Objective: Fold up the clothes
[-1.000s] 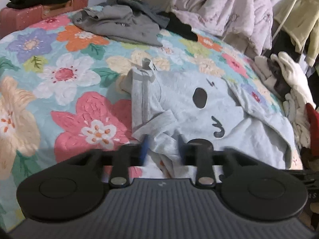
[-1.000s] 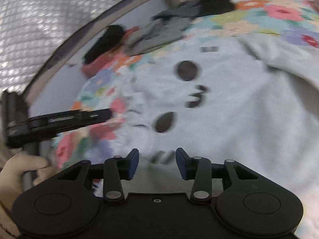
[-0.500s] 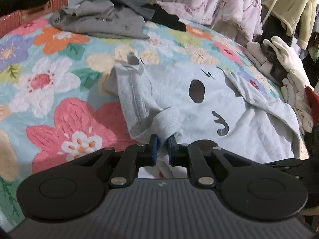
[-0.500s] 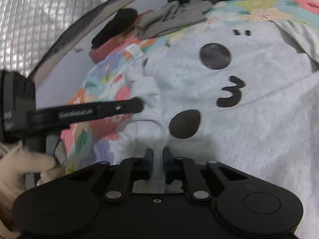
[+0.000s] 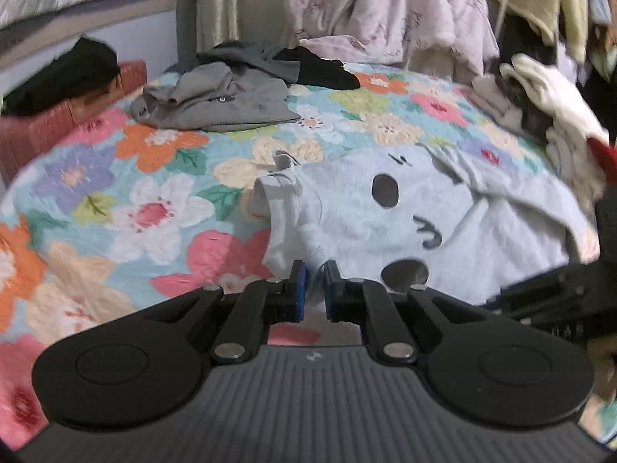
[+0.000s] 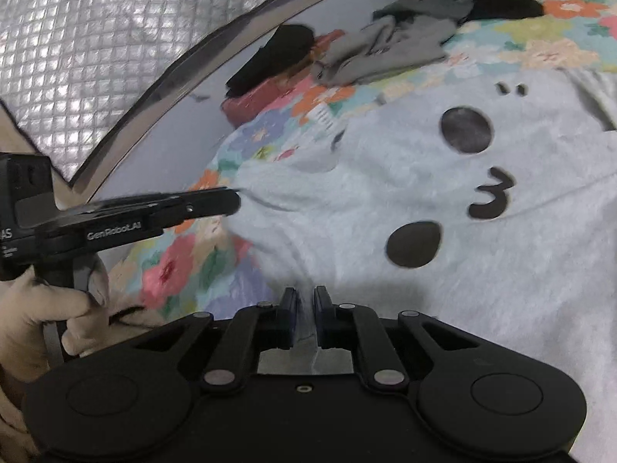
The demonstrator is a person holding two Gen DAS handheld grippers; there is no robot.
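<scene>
Gripping the near hem of a grey shirt (image 5: pixel 482 223) spread face-up on a flowered bed (image 5: pixel 115 200), a person works two tools at once. Left gripper (image 5: pixel 312 283) is pinched shut on cloth at the shirt's side; right gripper (image 6: pixel 305 308) has hem cloth between its jaws, which are easing open slightly. Likely the first fold is starting; next both hands would need to lift together and carry the hem toward the collar, keeping it taut

Bed w/ floral quilt (image 5: pixel 162 208): pale grey face-print top (image 5: pixel 482 239) spread near, grey clothes (image 5: pixel 223 104) heaped far.
</scene>
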